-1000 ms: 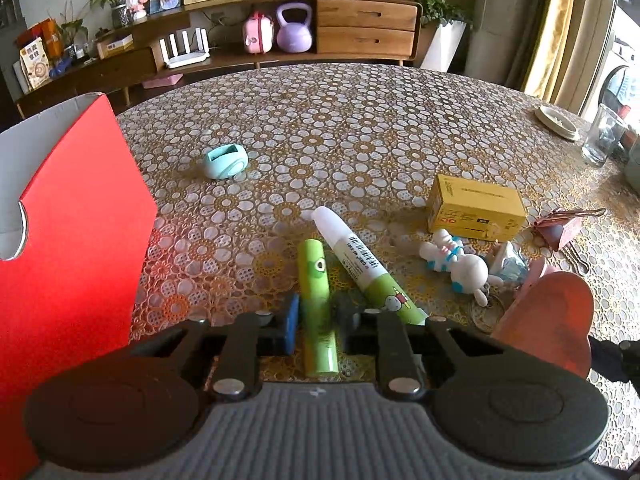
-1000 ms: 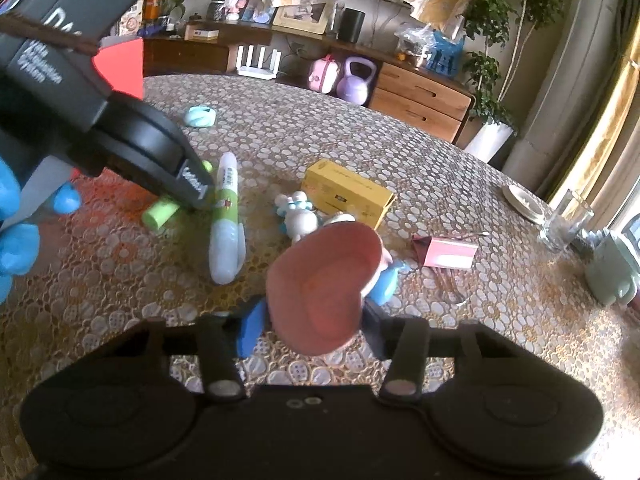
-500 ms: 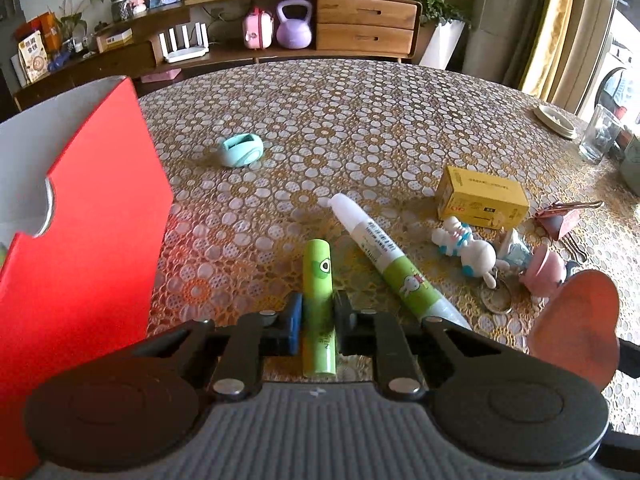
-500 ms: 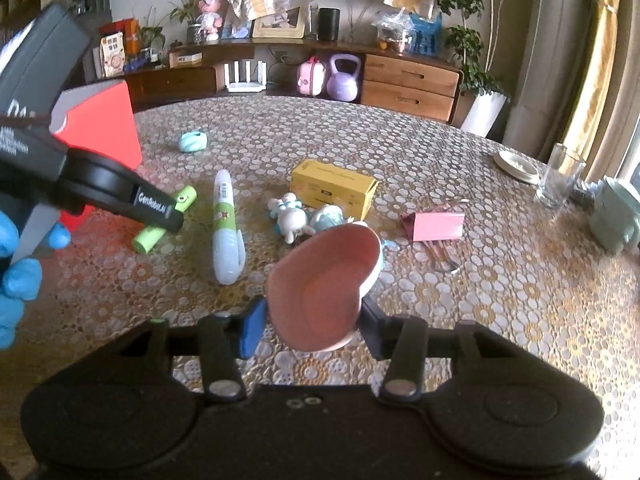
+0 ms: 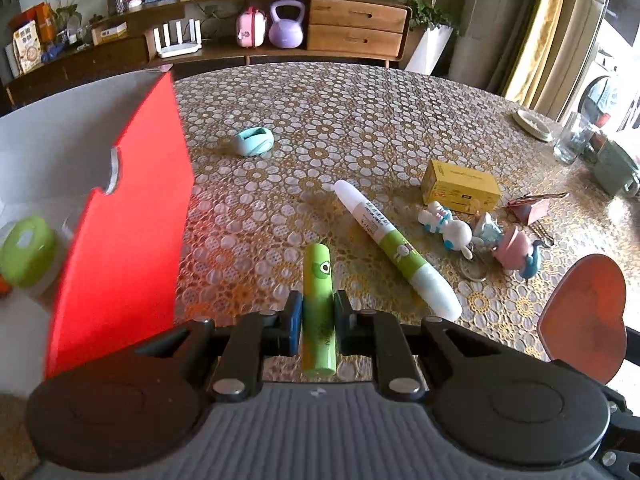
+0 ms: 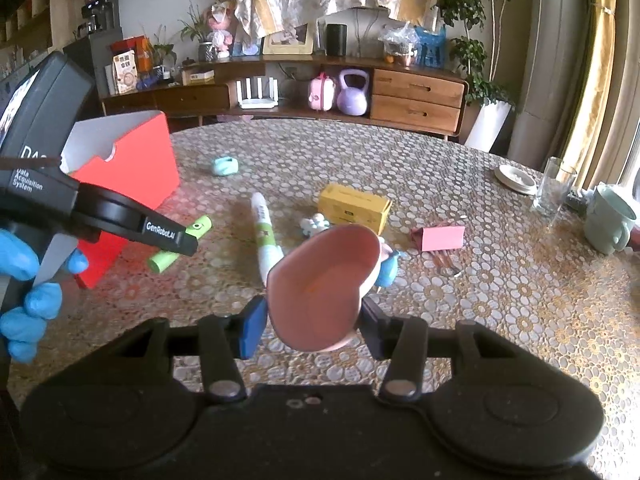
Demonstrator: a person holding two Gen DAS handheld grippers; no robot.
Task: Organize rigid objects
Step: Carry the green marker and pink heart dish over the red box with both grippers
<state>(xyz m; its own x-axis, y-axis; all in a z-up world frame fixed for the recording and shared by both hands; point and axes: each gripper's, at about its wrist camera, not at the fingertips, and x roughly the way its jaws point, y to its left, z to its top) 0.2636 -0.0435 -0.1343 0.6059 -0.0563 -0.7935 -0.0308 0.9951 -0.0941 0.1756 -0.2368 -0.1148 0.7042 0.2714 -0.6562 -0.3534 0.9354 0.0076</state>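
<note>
Green tube (image 5: 318,308) clamped between the closed fingers of the left gripper (image 5: 316,322), lifted above the counter (image 5: 360,120) just beside the red box (image 5: 128,232). Pink heart-shaped dish (image 6: 324,288) pinched between the fingers of the right gripper (image 6: 312,326), also off the counter. Farther out, flat on the lace cloth: white-and-green glue pen (image 5: 394,254), bunny figure (image 5: 446,228), yellow carton (image 5: 460,194), teal tape dispenser (image 5: 254,141). Green-lidded jar (image 5: 26,250) inside the box.
</note>
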